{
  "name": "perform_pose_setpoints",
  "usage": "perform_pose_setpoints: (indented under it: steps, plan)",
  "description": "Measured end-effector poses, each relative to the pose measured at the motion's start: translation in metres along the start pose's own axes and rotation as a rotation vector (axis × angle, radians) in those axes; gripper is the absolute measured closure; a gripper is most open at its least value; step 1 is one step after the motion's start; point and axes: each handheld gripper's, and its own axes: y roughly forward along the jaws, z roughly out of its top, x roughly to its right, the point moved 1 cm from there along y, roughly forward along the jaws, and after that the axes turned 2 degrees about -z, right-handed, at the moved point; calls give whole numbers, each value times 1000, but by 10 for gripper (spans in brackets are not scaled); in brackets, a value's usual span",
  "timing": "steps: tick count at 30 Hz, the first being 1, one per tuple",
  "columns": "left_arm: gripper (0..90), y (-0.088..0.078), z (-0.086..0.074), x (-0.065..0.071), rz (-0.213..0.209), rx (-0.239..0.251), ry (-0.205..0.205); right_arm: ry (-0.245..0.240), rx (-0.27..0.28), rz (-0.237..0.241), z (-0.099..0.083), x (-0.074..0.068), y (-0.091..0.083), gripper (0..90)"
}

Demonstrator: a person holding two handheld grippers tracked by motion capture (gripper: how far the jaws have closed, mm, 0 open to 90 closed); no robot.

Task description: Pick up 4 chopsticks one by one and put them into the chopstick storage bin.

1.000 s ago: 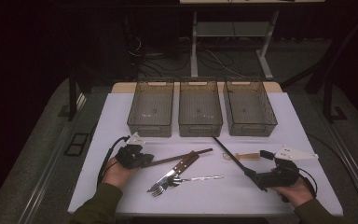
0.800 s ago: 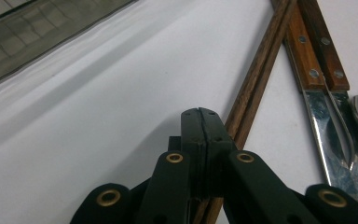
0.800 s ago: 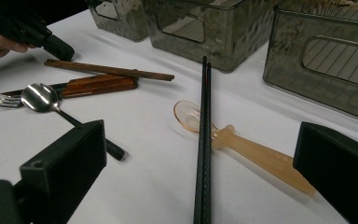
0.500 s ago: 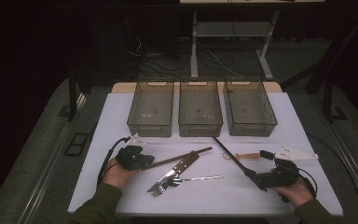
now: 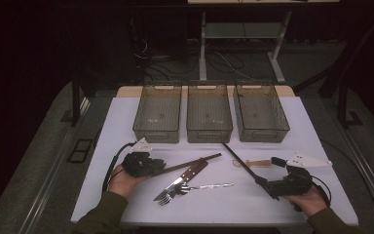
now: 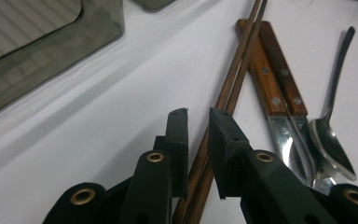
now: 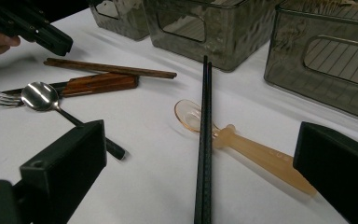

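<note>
Left hand-held gripper sits low over the near end of the brown wooden chopsticks; jaws have just been opening, now slightly apart, chopsticks running between them on the white surface, pads not pressing; pair lies just beside two wood-handled pieces of cutlery and a metal spoon; right hand-held gripper stands wide open, nothing gripped, black chopsticks lying in the gap between its jaws and crossing a translucent amber spoon; three grey bins in a row at the far side.
</note>
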Motion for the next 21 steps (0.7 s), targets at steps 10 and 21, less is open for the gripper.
perform_pose_setpoints:
  steps: [10, 21]
  plan:
    - [759, 11, 5, 5, -29, -20, 40, -1, -4, 0, 0, 0, 1, 26]
    - [767, 16, 6, 3, -25, -35, 36, 0, -3, 0, 0, 0, 1, 27]
